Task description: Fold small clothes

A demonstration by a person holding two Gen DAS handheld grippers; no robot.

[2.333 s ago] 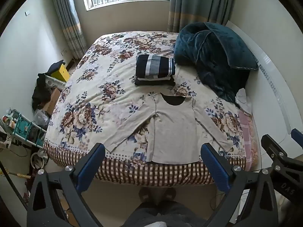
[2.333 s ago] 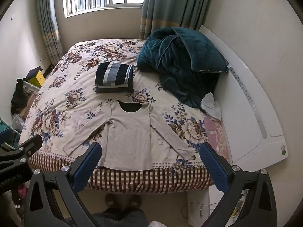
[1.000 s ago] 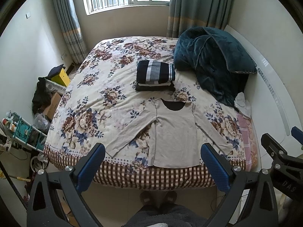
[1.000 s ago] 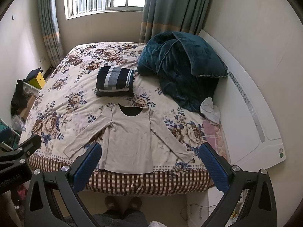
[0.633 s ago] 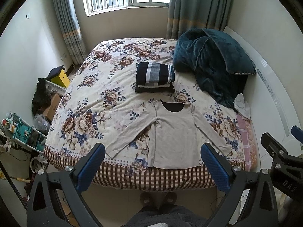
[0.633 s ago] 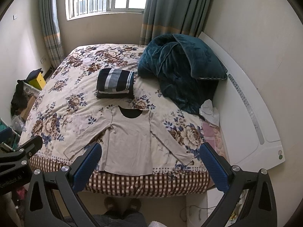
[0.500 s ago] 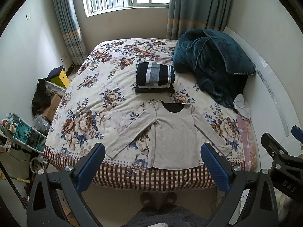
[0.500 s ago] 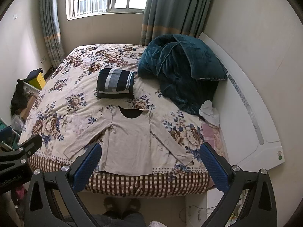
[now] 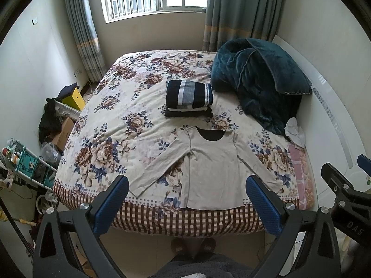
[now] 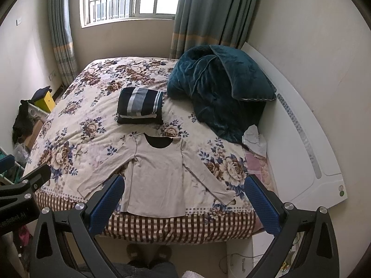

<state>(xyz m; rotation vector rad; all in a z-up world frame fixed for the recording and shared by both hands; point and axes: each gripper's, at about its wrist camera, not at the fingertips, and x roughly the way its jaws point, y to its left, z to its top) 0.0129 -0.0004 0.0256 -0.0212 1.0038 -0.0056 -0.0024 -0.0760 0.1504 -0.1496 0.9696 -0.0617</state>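
Note:
A small beige long-sleeved shirt (image 9: pixel 208 169) lies flat, sleeves spread, at the near edge of the floral bed (image 9: pixel 120 125); it also shows in the right wrist view (image 10: pixel 157 173). My left gripper (image 9: pixel 186 205) is open and empty, held above the floor in front of the bed, well short of the shirt. My right gripper (image 10: pixel 183 202) is open and empty, likewise back from the bed edge. A stack of folded dark striped clothes (image 9: pixel 189 97) sits beyond the shirt's collar, also in the right wrist view (image 10: pixel 139 105).
A bunched teal blanket (image 9: pixel 257 81) fills the bed's right side by the white headboard (image 10: pixel 301 143). A white cloth (image 10: pixel 254 139) lies beside it. Boxes, a yellow bin (image 9: pixel 74 98) and a rack (image 9: pixel 25 166) crowd the floor at left. My slippers (image 10: pixel 148 252) are below.
Both grippers have drawn back and risen slightly, so the bed and shirt look a little smaller and farther. Nothing on the bed moved.

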